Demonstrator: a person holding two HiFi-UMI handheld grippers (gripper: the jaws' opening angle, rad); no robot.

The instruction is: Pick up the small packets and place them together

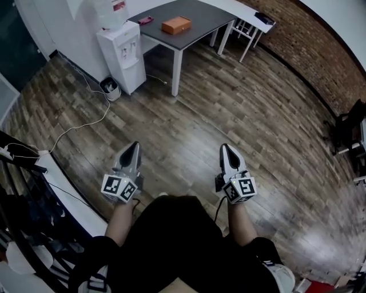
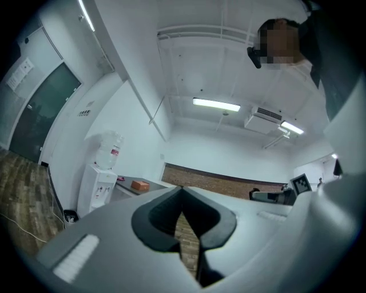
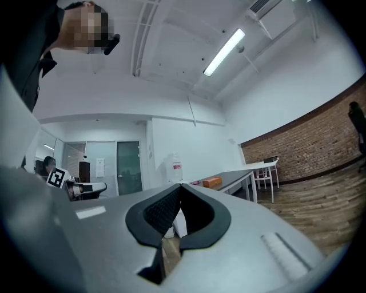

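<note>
A dark grey table [image 1: 197, 20] stands far ahead across the wooden floor. An orange box [image 1: 176, 24] and a small pink packet [image 1: 144, 20] lie on it. Both grippers are held level at waist height, well short of the table. My left gripper [image 1: 135, 145] has its jaws together with nothing in them, and in its own view the tips [image 2: 182, 187] meet. My right gripper [image 1: 224, 146] is shut and empty too [image 3: 180, 186]. The right gripper view shows the orange box [image 3: 212, 182] on the table in the distance.
A white water dispenser [image 1: 123, 54] stands left of the table with a small bin [image 1: 110, 87] beside it. A white cable [image 1: 86, 120] trails over the floor. A white table [image 1: 251, 17] sits behind, by the brick wall. Dark equipment fills the lower left [image 1: 23, 229].
</note>
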